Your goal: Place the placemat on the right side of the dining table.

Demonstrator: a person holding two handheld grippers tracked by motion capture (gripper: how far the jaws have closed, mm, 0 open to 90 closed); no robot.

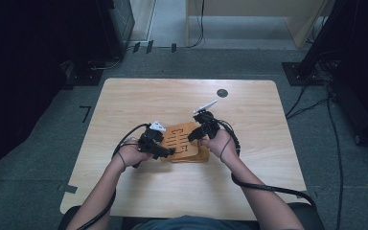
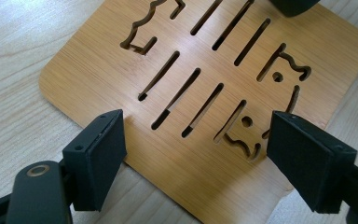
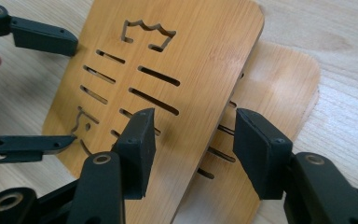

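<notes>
We work on two slotted bamboo boards stacked near the middle of the table [image 1: 124, 96], the top board [image 3: 168, 60] skewed over the bottom board [image 3: 279, 93], which peeks out at about three o'clock of it in the right gripper view.

Our right gripper [image 3: 191, 144] stands half open, its jaws astride the top board's near right edge; the edge runs up between the pads, and we cannot see either pad pressing on the wood yet. Our left gripper [image 2: 196, 154] is spread wide at six o'clock of the top board in its own view, jaws flanking the near edge without touching it.

The step in hand, as we judge it, is to catch the top board by its edge and lift or slide it off its partner. To do it well:

- We bring the right pads square onto the top board alone, keeping the lower jaw out of the seam with the bottom board.
- We grip on solid wood, away from the slots [image 3: 154, 100], so nothing cracks or slips.
- We steady the stack with the left gripper before pulling.
- We lift slowly toward twelve o'clock, watching that the bottom board stays flat.
</notes>
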